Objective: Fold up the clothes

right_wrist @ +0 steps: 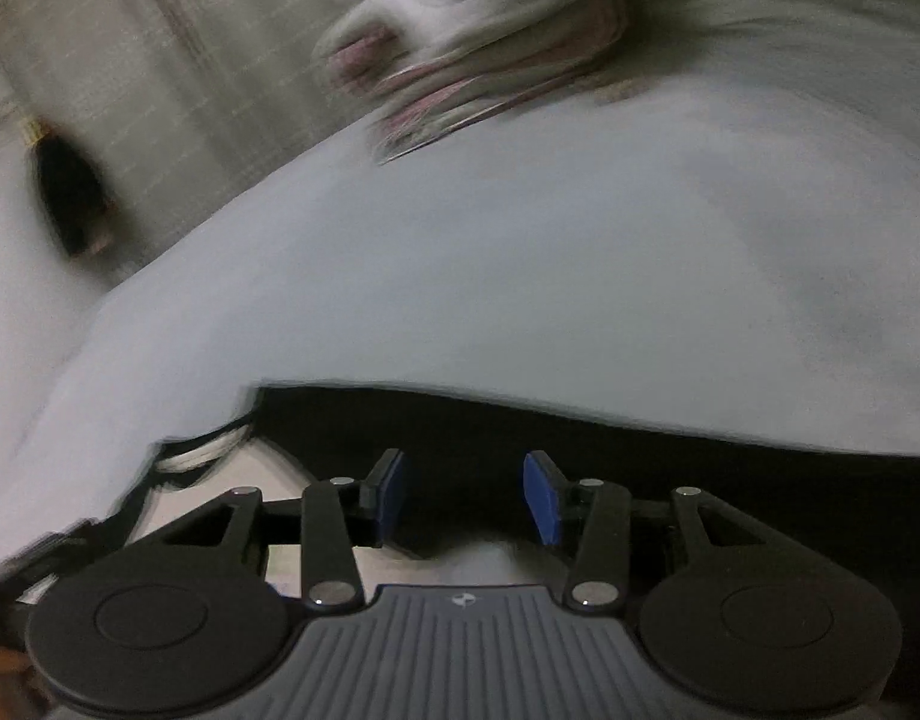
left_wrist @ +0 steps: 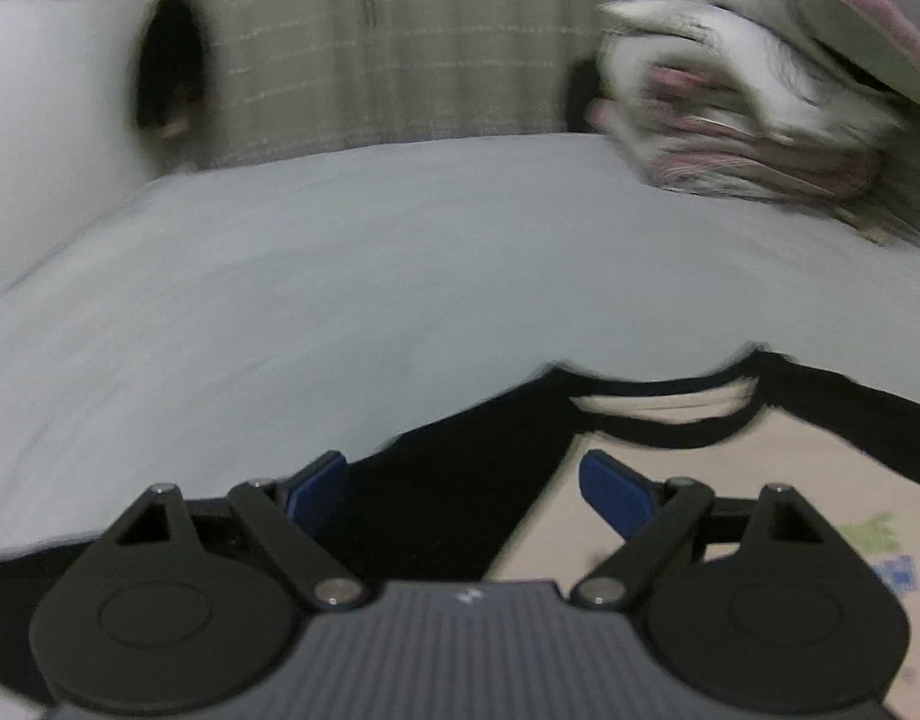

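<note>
Left wrist view: your left gripper (left_wrist: 463, 480) hangs low over the shirt (left_wrist: 460, 480), its jaws spread wide and grasping nothing. Between the jaws lies the black left sleeve and shoulder; the cream chest panel (left_wrist: 730, 480) starts just under the right-hand jaw, and the black-edged neckline (left_wrist: 658, 402) sits just ahead of that jaw. The shirt appears to lie spread face up on the bed (left_wrist: 339, 270), collar pointing away from you, which probably leaves both shoulders within reach for a first fold. Well ahead of the jaws and to their right, a pile of bedding (left_wrist: 760, 114) rests at the far end of the bed, apart from the shirt. Ahead and to the left, a dark tassel (left_wrist: 171, 78) hangs by the curtain (left_wrist: 399, 42).

Right wrist view: your right gripper (right_wrist: 464, 495) hovers over the black right shoulder and sleeve (right_wrist: 640, 462), jaws released and parted, with no cloth between the blue pads (right_wrist: 541, 501). The neckline shows to the left of the jaws. The view is tilted and smeared, so whether the pads touch the fabric cannot be told. Judged from this, folding has not begun: each gripper is posted at one shoulder, likely so both can pinch together
</note>
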